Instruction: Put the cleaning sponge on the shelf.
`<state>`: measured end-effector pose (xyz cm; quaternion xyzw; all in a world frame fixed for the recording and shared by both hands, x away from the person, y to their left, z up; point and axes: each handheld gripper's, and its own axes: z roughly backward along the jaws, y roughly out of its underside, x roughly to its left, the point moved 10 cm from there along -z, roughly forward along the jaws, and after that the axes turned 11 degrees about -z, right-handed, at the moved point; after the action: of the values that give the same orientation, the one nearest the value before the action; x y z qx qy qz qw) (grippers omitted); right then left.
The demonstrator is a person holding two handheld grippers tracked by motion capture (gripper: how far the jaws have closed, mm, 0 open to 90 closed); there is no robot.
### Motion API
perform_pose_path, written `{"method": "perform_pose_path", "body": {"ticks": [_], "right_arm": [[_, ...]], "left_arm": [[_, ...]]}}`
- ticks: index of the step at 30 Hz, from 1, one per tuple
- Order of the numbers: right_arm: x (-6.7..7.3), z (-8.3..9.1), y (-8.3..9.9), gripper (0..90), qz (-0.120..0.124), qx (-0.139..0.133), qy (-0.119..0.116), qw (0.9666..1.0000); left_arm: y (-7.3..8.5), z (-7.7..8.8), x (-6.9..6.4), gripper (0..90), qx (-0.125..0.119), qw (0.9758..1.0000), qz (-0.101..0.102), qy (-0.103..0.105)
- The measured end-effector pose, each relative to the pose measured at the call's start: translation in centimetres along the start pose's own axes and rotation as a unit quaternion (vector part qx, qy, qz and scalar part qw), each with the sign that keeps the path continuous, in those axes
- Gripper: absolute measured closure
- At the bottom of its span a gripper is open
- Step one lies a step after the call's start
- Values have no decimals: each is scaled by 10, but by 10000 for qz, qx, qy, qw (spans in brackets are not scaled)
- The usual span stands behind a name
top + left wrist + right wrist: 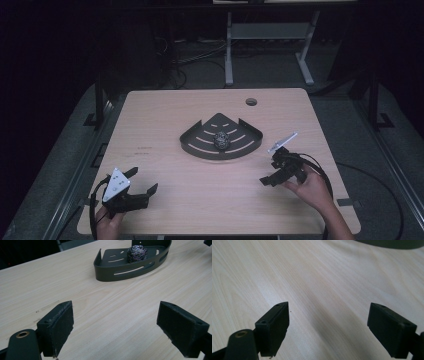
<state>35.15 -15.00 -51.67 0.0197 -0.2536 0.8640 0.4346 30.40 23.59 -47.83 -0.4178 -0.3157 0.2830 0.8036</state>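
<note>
A dark metal corner tray (202,149) with slotted floor lies at the table's middle. A steel-wool scrubber ball (221,140) rests inside it. My left gripper (145,179) is held near the front left edge, open with nothing between its jaws. In the left gripper view the open gripper (115,312) hovers low over bare wood, facing the tray (107,275) and the scrubber (136,253) farther ahead. My right gripper (269,170) is at the tray's front right, open and holding nothing. In the right gripper view, that gripper (328,315) looks over bare tabletop, the tray's rim (392,243) at the top edge.
The light wooden table (165,115) has a round cable hole (251,101) near its far edge. Beyond it stand the white legs of another desk (229,50) on a dark floor with cables. A hand (312,190) holds the right gripper.
</note>
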Motion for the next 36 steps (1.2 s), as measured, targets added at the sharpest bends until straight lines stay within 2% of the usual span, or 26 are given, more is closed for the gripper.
{"method": "perform_pose_path", "body": {"ticks": [15, 23, 36], "right_arm": [[0, 3, 15, 172, -43, -45, -2, 10000], [-4, 4, 27, 172, -181, -96, 2, 9998], [-9, 10, 40, 171, -264, -147, 52, 9995]], "left_arm": [[1, 0, 0, 133, 18, 10000, -4, 12], [1, -1, -1, 133, 5, 10000, -13, 7], [1, -1, -1, 133, 14, 10000, -17, 4]]}}
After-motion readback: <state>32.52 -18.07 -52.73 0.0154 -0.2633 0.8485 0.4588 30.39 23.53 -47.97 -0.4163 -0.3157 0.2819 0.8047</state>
